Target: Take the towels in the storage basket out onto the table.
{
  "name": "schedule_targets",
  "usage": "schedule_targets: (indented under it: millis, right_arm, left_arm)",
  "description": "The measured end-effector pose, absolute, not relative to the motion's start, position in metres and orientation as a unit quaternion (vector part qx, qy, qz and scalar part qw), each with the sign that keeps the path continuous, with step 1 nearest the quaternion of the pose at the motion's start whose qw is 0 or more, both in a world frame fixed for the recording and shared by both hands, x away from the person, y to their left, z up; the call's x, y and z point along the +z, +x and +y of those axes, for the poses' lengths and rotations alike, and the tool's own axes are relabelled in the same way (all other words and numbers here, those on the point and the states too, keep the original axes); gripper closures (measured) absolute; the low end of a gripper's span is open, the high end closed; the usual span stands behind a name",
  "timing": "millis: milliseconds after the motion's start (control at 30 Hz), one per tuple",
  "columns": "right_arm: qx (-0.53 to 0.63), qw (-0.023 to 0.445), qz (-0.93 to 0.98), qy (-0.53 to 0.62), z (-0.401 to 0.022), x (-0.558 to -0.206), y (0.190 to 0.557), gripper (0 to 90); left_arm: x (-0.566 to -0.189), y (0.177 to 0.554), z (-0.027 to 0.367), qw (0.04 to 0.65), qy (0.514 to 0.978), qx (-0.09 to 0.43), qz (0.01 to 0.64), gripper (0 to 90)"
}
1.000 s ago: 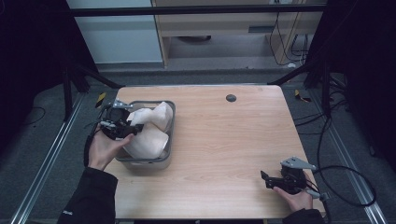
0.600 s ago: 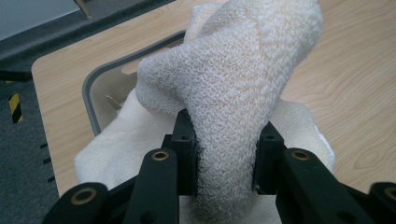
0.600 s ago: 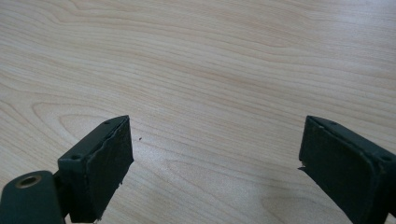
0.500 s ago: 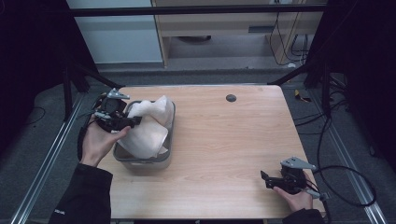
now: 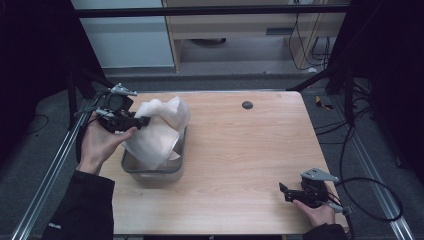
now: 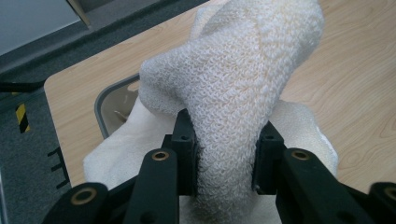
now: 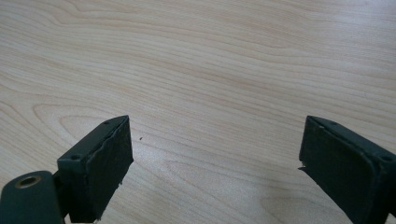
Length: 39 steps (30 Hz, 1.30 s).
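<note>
A cream-white towel (image 5: pixel 159 131) hangs partly out of a grey metal tray (image 5: pixel 150 175) at the table's left side. My left gripper (image 5: pixel 142 121) is shut on a bunched fold of the towel (image 6: pixel 233 93) and holds it lifted above the tray, while the towel's lower part still lies inside. The tray's rim (image 6: pixel 100 100) peeks out behind the cloth. My right gripper (image 5: pixel 286 192) rests low at the front right of the table, open, with bare wood between its fingers (image 7: pixel 100 163).
A small dark round spot (image 5: pixel 247 105) lies on the tabletop (image 5: pixel 240 150) near the far edge. Metal rails run along both sides of the table. Cables trail on the floor at the right.
My left gripper has risen and moved left and toward the far edge, pulling the towel up out of the tray. The right gripper has stayed put.
</note>
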State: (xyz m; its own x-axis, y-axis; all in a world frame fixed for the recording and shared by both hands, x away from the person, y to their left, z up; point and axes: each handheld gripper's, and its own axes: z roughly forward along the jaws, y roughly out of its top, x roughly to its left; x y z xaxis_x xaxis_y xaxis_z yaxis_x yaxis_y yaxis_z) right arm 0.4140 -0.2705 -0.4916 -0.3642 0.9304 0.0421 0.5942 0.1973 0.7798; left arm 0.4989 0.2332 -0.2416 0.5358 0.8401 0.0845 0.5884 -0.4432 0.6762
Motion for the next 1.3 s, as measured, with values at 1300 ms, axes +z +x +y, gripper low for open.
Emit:
schedule_targets:
  millis: [1300]
  right_arm:
    - [0.371,0.226,0.735,0.520,-0.272,-0.490,0.413,9.5]
  left_arm:
    - [-0.187,0.468,0.212,0.322,0.843,0.213,0.375,67.9]
